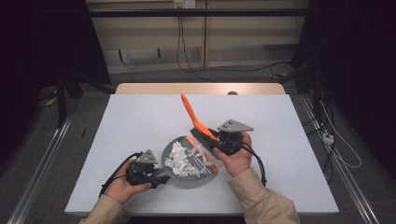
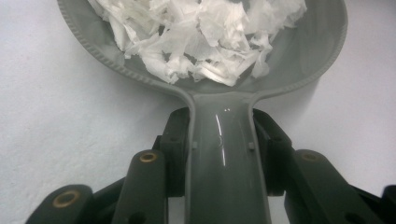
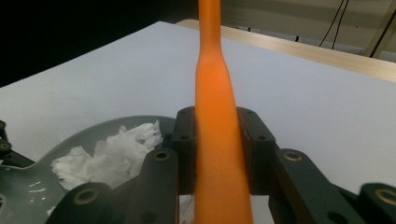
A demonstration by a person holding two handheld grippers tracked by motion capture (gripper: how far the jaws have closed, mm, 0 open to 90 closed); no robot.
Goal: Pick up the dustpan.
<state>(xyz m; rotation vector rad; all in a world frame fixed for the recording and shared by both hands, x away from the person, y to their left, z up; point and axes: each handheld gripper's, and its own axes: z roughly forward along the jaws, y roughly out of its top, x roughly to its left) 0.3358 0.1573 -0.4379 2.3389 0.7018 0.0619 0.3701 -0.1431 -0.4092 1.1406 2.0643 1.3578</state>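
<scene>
A grey dustpan (image 1: pixel 173 178) lies on the white table near its front, with a heap of white paper scraps (image 1: pixel 183 161) in it. My left gripper (image 1: pixel 162 176) is shut on the dustpan's handle (image 2: pixel 223 154), and the scraps (image 2: pixel 201 37) fill the pan's bowl (image 2: pixel 93 46) just ahead of the jaws. My right gripper (image 1: pixel 213 142) is shut on an orange brush (image 1: pixel 190 111) near its dark bristle head (image 1: pixel 201 134), held over the pan's right side. The orange handle (image 3: pixel 215 116) rises straight up between the jaws (image 3: pixel 217 140), with the pan (image 3: pixel 93 133) and scraps (image 3: pixel 116 154) at lower left.
The white tabletop (image 1: pixel 135 116) is bare around the pan, with open room to the left, right and far side. A wooden edge (image 1: pixel 201 88) runs along the far side. Cables hang on the back wall (image 1: pixel 180 42), and dark floor lies on both sides.
</scene>
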